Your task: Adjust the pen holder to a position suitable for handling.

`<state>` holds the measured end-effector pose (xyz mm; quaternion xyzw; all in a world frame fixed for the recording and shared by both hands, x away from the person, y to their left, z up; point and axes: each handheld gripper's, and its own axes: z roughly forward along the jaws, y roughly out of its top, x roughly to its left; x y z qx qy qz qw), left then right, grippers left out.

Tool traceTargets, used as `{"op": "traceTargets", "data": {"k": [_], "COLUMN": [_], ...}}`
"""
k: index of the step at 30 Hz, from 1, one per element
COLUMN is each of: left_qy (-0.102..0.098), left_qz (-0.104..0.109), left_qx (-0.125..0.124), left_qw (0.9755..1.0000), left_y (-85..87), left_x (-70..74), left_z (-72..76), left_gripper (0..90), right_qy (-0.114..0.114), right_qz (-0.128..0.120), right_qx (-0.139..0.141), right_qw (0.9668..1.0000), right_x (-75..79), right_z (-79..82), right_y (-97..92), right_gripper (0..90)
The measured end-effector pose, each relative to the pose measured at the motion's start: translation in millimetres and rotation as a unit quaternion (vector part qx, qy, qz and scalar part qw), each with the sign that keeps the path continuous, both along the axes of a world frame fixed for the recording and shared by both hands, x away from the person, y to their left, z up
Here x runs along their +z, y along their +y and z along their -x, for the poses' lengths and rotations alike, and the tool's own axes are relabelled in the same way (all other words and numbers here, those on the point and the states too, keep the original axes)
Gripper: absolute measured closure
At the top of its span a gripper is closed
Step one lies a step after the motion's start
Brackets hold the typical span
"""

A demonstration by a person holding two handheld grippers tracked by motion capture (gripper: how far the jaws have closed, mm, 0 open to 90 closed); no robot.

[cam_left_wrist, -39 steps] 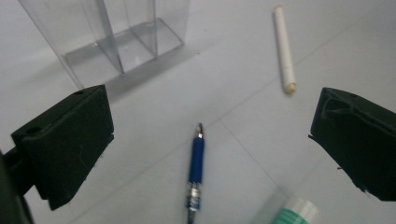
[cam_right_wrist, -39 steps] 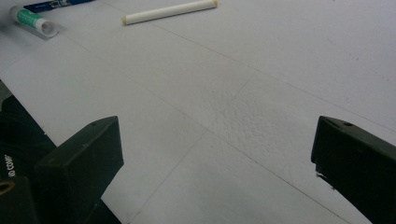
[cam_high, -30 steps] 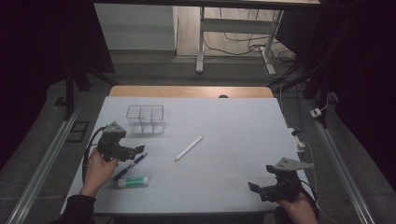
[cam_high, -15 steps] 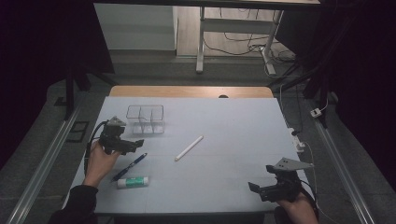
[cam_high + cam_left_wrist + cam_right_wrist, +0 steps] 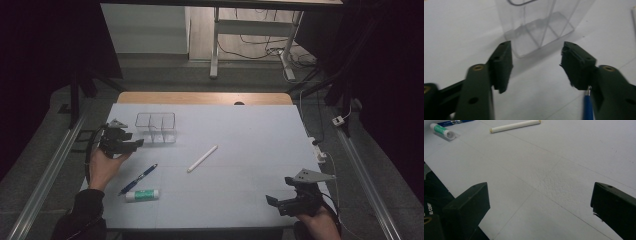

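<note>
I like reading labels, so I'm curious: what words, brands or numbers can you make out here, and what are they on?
"COMP", white letters cut off by the picture's edge, on a dark object at the lower left of the right gripper view.
Glue stick: green label, print too small to read.
Blue pen: no readable marking.
White stick: plain.

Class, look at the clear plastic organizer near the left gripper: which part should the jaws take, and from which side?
Grip the near end wall of the clear organizer at its rim, coming from the left gripper's side. It stands upright and open-topped, with thin walls, and its whole body looks too wide for the half-closed jaws.
</note>
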<state>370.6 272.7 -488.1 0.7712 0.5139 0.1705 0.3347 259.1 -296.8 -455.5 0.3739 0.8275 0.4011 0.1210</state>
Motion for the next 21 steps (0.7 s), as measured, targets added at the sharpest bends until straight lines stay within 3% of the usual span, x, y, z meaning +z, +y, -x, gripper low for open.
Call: {"op": "traceTargets", "data": {"k": [4, 9, 14, 21], "left_qy": [-0.003, -0.009, -0.005, 0.005], "left_qz": [-0.014, -0.014, -0.024, -0.008], "left_qx": [0.013, 0.025, 0.053, 0.06], "left_qw": [0.9998, 0.9995, 0.9983, 0.9981], "left_y": [6.2, 9.5, 7.6, 7.0], "left_x": [-1.3, 0.4, -2.3, -6.8], "left_z": [-6.4, -15.8, -29.4, -44.1], "left_gripper": [62.2, 86.7, 88.7, 88.6], "right_qy": [0.001, 0.001, 0.002, 0.002], "right_qz": [-0.001, -0.001, -0.001, -0.001], "right_qx": [0.0, 0.0, 0.001, 0.002], "right_qw": [1.0, 1.0, 1.0, 1.0], "right_x": [-0.1, -0.2, -0.2, -0.3], "right_z": [-0.2, -0.3, -0.3, -0.5], "right_y": [0.0, -0.1, -0.1, -0.4], "right_gripper": [1.8, 1.8, 1.8, 1.8]}}
